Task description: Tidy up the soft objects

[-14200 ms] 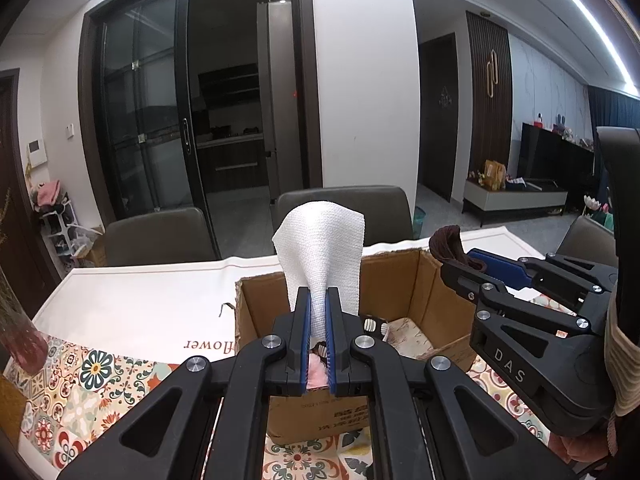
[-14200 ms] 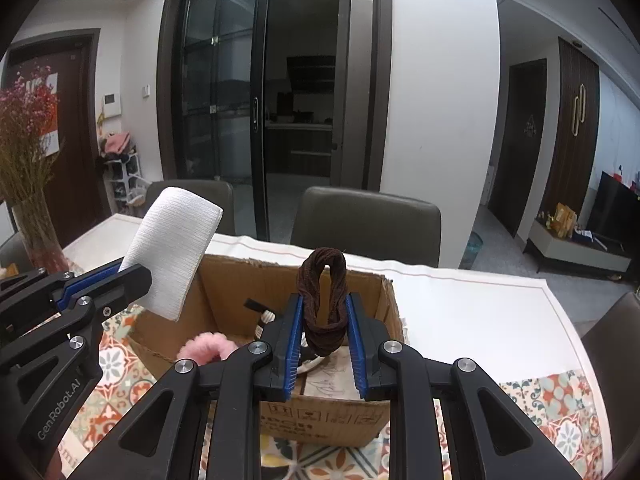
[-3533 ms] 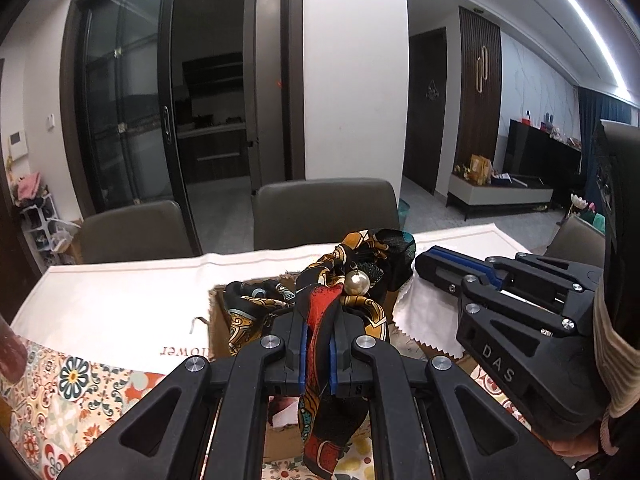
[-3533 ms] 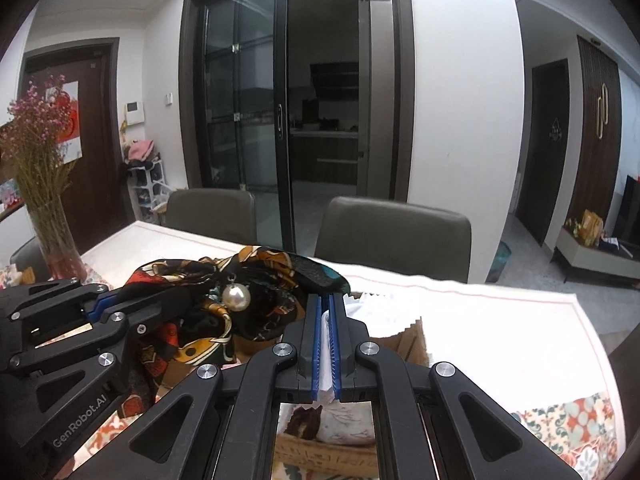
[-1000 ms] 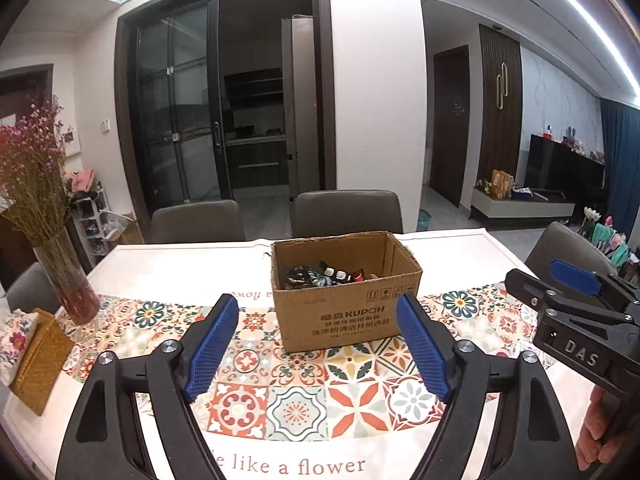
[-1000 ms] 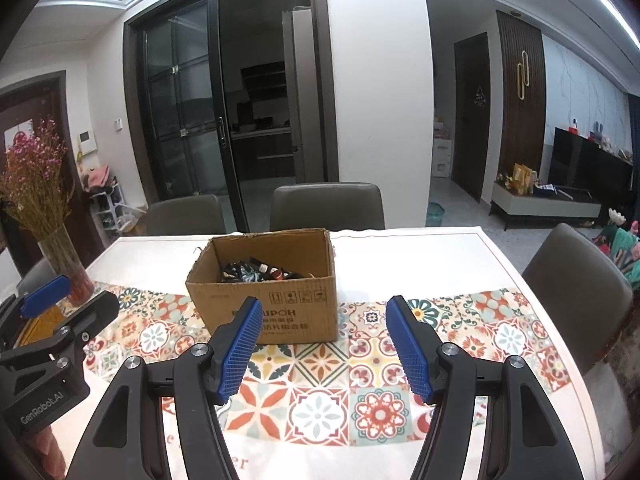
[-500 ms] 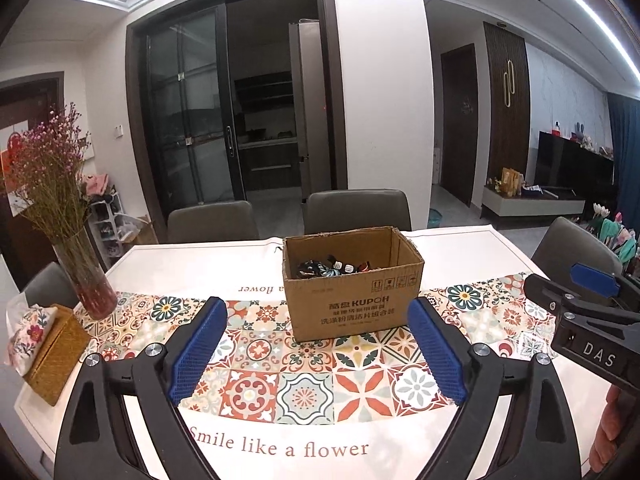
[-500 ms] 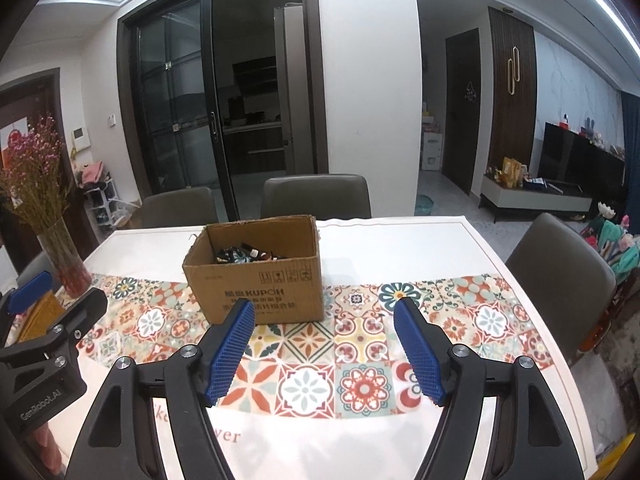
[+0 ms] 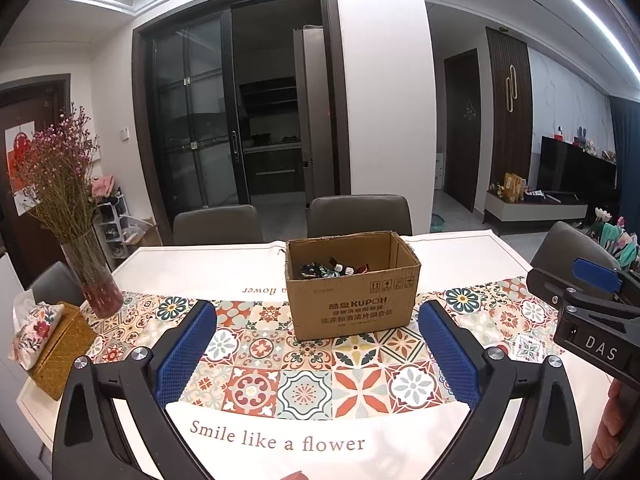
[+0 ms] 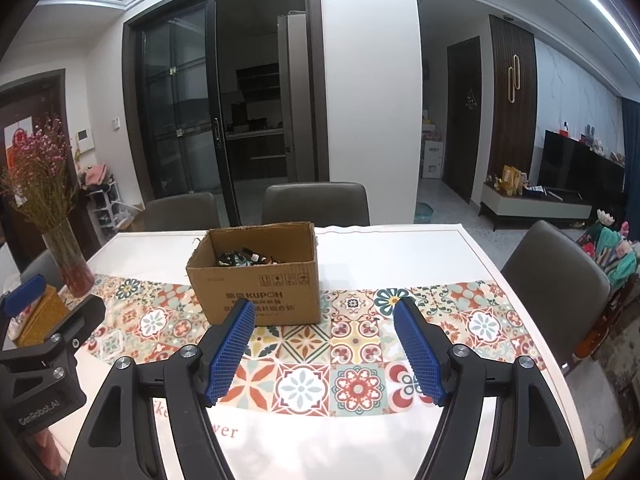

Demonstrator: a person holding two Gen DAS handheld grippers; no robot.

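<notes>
Brown open-topped cardboard box [image 9: 352, 288] upright on the tile-patterned runner of the white surface [image 9: 460, 256], dark patterned soft items [image 9: 320, 269] piled inside. Left claw [image 9: 316, 344] near the front edge, jaws opening wide, nothing between. Right claw [image 10: 325, 346] likewise apart and empty, well short of the box. Glass vase of dried pink flowers [image 9: 76, 240] at far left.

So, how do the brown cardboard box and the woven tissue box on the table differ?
The brown cardboard box stands mid-table on the patterned tile runner; the woven tissue box sits at the table's left edge near the vase of dried flowers. The cardboard box is open-topped with dark items inside; the woven box has a floral cloth draped over it. The cardboard box looks larger. Both rest on the table.
</notes>
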